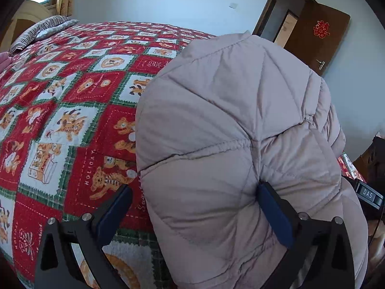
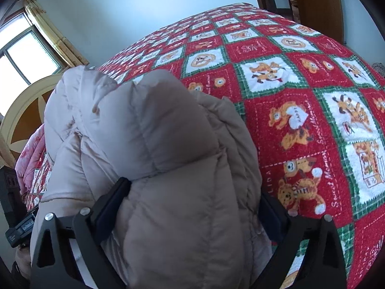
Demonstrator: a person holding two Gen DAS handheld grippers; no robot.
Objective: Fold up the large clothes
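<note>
A pale beige quilted down jacket lies bunched on the bed; it also shows in the right wrist view. My left gripper stands wide open around a thick fold of the jacket; its right finger presses into the padding, its left finger is just clear of the fabric. My right gripper is also wide open, with a bulging fold between its fingers; both pads touch the padding. The other gripper's body shows at the jacket's right edge.
The bed carries a red, white and green bear-print quilt, also in the right wrist view. A striped pillow lies at the far corner. A brown door stands open. A headboard and pink bedding are at left.
</note>
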